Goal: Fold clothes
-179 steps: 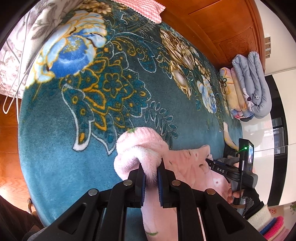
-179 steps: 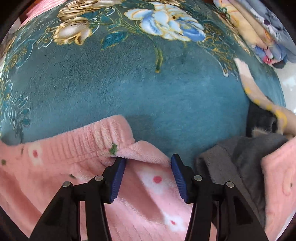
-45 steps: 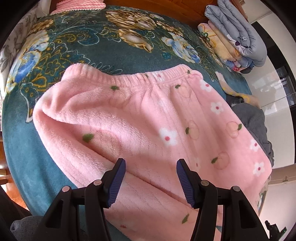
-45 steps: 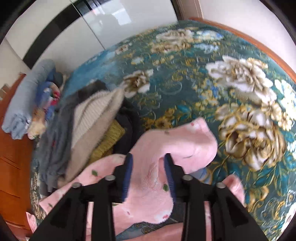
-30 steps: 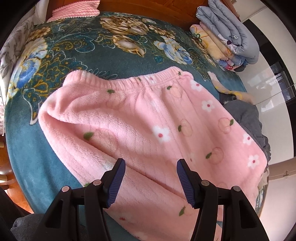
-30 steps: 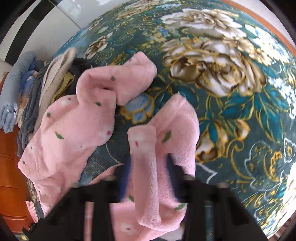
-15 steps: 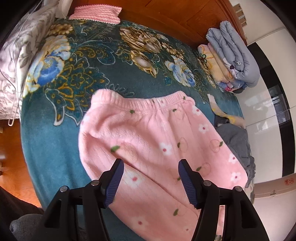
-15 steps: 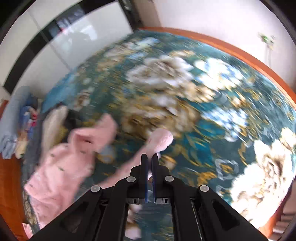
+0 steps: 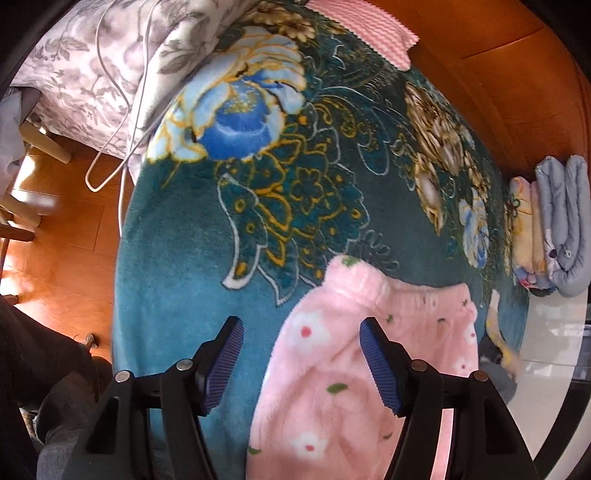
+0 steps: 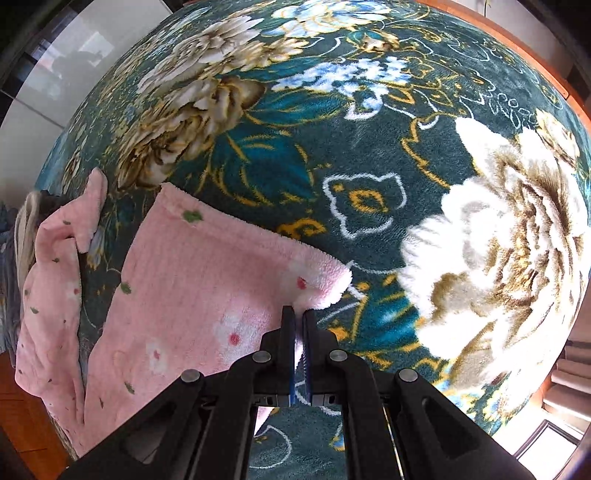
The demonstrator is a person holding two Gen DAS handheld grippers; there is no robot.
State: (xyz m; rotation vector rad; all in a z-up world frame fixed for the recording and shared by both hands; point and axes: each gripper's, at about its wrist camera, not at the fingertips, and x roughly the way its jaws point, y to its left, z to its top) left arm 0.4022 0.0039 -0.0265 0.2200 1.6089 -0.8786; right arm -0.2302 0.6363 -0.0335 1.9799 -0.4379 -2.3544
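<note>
Pink fleece trousers (image 9: 354,373) with small flowers lie on a teal floral blanket (image 9: 192,266). Their ribbed waistband points up in the left wrist view. My left gripper (image 9: 301,360) hovers over the waist's left side. Its jaws are opening, and the blue pads touch no cloth. In the right wrist view one trouser leg (image 10: 207,288) lies flat across the blanket (image 10: 369,147). My right gripper (image 10: 298,323) is shut on the corner of that leg's hem. The other leg (image 10: 59,258) lies crumpled at the left.
A grey flowered pillow (image 9: 99,62) with a white cable (image 9: 125,122) lies at the upper left, beside a wooden floor (image 9: 62,236). Folded bedding (image 9: 554,225) is stacked at the right edge. A pink cloth (image 9: 369,33) lies by the wooden headboard (image 9: 498,74).
The left gripper has slid left off the trousers toward the waist's left side, rolled, and widened. The right gripper has carried the hem corner outward, and the leg now lies flat.
</note>
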